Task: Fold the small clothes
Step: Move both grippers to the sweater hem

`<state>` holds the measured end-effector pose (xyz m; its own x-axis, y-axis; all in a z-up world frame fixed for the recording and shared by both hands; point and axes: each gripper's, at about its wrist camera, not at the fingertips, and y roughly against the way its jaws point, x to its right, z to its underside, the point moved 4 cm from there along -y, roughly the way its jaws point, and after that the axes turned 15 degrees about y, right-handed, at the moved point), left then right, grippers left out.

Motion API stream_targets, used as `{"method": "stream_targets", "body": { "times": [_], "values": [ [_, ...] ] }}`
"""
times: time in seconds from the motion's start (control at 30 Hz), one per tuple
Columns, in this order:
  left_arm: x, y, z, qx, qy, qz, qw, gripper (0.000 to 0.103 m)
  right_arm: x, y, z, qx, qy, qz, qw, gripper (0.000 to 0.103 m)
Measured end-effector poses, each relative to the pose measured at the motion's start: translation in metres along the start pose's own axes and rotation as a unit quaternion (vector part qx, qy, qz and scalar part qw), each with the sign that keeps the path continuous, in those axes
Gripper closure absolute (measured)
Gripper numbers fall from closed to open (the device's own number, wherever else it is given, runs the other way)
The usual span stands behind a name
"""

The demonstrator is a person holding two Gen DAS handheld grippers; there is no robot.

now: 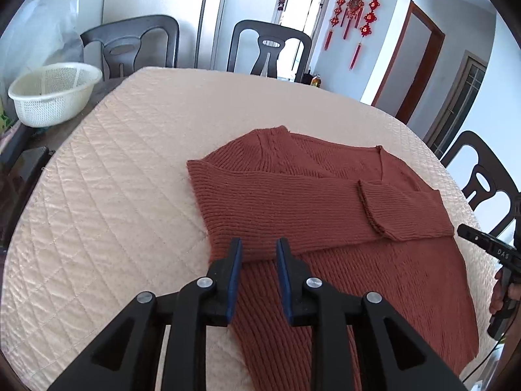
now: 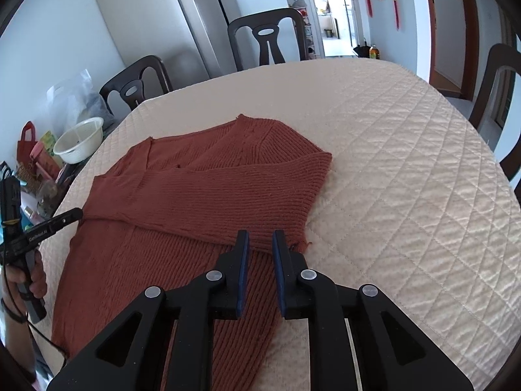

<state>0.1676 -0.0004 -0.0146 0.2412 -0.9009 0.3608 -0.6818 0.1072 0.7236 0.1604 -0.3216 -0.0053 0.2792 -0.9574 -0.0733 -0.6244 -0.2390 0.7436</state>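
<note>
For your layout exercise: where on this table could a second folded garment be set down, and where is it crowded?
Free quilted cover lies between the rust sweater and the white basket, and along the far edge by the chairs. In the right wrist view, bare cover borders the sweater's folded sleeve. Clutter crowds the corner beside the basket.

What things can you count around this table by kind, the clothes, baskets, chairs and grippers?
Rust-red ribbed knit sweater: 1
White perforated plastic basket: 1
Dark wooden chairs with cut-out backs: 3
Black hand-held grippers with blue pads, left and right, both open: 2
Total: 7
</note>
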Motion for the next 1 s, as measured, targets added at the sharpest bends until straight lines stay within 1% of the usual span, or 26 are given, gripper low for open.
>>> {"method": "stream_targets", "body": {
  "times": [0.2,0.27,0.33,0.37,0.4,0.43,0.47,0.73,0.8,0.93,1.0],
  "values": [
    [-0.004,0.016,0.009,0.005,-0.016,-0.001,0.9999,0.07,-0.006,0.011,0.007,0.004,0.004,-0.023,1.0,0.086],
    [-0.007,0.019,0.013,0.002,-0.015,-0.005,0.9999,0.07,-0.007,0.013,0.01,0.004,-0.004,-0.03,1.0,0.086],
    [-0.01,0.022,0.017,-0.003,-0.011,0.0,0.9999,0.07,-0.009,0.015,0.015,0.005,-0.01,-0.039,0.999,0.084],
    [-0.012,0.025,0.02,-0.006,-0.008,0.002,0.9999,0.069,-0.009,0.017,0.019,0.005,-0.012,-0.042,0.999,0.077],
    [-0.014,0.027,0.024,-0.008,-0.007,0.003,0.9999,0.067,-0.011,0.018,0.023,0.004,-0.014,-0.045,0.999,0.064],
    [-0.016,0.029,0.028,-0.01,-0.006,0.005,0.9999,0.066,-0.012,0.019,0.026,0.004,-0.016,-0.048,0.999,0.059],
    [-0.018,0.031,0.033,-0.014,-0.004,0.007,0.9999,0.065,-0.013,0.02,0.031,0.004,-0.02,-0.053,0.998,0.058],
    [-0.021,0.044,0.072,-0.05,0.01,0.038,0.998,0.064,-0.029,0.03,0.07,-0.014,-0.047,-0.097,0.994,0.058],
    [-0.021,0.05,0.081,-0.05,0.013,0.046,0.9976,0.061,-0.032,0.036,0.078,-0.006,-0.055,-0.106,0.993,0.058],
    [-0.018,0.064,0.1,-0.059,0.027,0.074,0.9952,0.058,-0.038,0.046,0.093,-0.001,-0.087,-0.143,0.986,0.058],
    [-0.017,0.071,0.11,-0.059,0.026,0.081,0.9946,0.058,-0.043,0.051,0.101,0.0,-0.096,-0.161,0.982,0.058]
  ]
}}
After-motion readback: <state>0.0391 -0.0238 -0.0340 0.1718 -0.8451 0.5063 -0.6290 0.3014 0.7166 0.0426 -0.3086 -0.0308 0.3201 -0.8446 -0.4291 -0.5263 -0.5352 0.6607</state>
